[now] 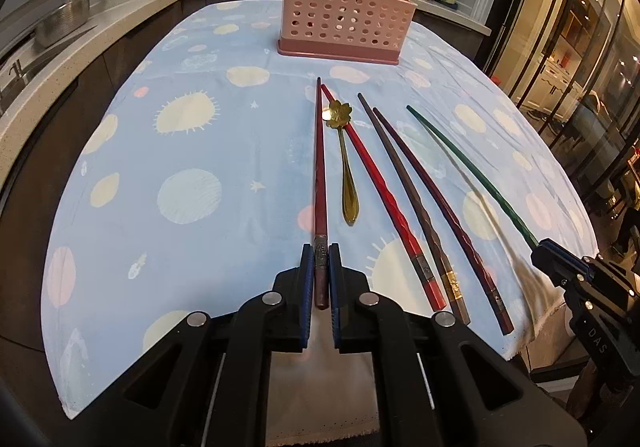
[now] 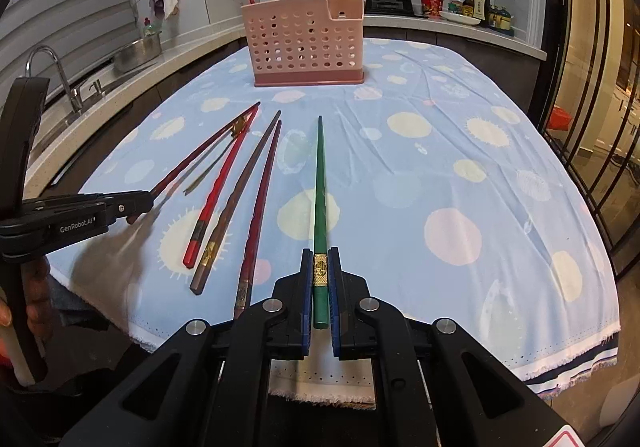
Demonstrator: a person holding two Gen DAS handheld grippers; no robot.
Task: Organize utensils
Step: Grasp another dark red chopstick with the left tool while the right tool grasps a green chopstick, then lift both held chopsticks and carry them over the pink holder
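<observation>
Your left gripper (image 1: 319, 267) has its fingers (image 1: 307, 267) closed narrow on the thick end of a dark red chopstick (image 1: 319, 167), which points straight ahead toward the pink utensil holder (image 1: 344, 15) standing at the far side of the counter (image 1: 200, 135) on its blue dotted cloth. Your right gripper (image 2: 320, 271) is likewise clamped on a green chopstick (image 2: 320, 187), gripping it at the gold band near its thick end, its tip aimed toward the holder. Between the two held sticks lie the rest: a gold flower-bowled spoon (image 1: 345, 163) just beside the dark red chopstick, its bowl touching a bright red chopstick (image 1: 376, 187), then a brown chopstick (image 1: 408, 199) with a gold band and a maroon chopstick (image 1: 440, 207), close together side by side. A few chopsticks already stand in the holder, their ends sticking up above its rim.
</observation>
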